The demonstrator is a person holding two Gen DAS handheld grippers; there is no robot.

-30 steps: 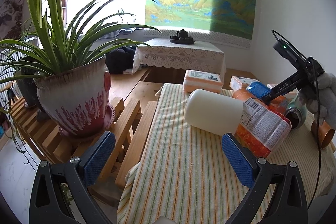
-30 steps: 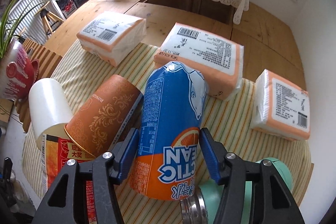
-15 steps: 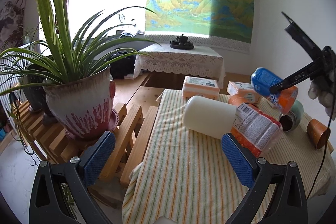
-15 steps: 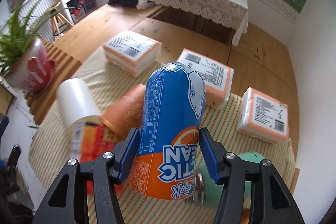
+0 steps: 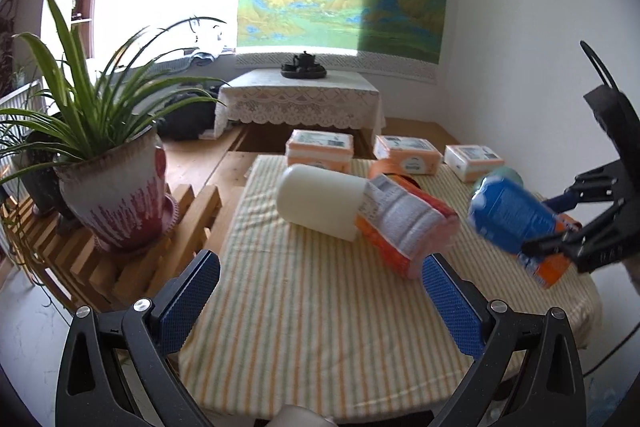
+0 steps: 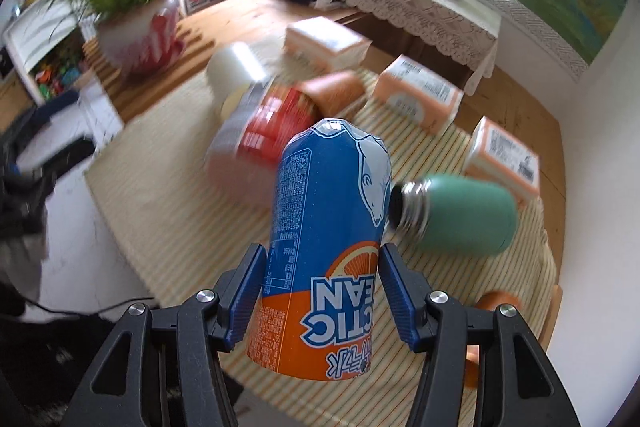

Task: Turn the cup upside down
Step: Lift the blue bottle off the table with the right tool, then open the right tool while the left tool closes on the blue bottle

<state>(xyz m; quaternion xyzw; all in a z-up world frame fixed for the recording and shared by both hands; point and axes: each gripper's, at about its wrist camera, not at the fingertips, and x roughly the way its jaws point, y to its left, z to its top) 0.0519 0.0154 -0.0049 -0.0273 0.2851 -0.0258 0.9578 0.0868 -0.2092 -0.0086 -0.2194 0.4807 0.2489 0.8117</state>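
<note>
At lower centre of the right wrist view, the right gripper, pinching the blue-and-orange printed cup, has lifted it clear of the striped tablecloth, ready for turning over; the left gripper stays spread, empty.

Large white letters reading "TIC" and "AN", seen inverted, run across the orange band of a blue-and-orange printed cup; smaller characters below and the fine print on its side are illegible.

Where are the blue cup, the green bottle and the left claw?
blue cup (image 6: 320, 227): right wrist view, printed side.
green bottle (image 6: 468, 217): right wrist view, body.
left claw (image 5: 320, 299): left wrist view, midway between fingertips.
</note>
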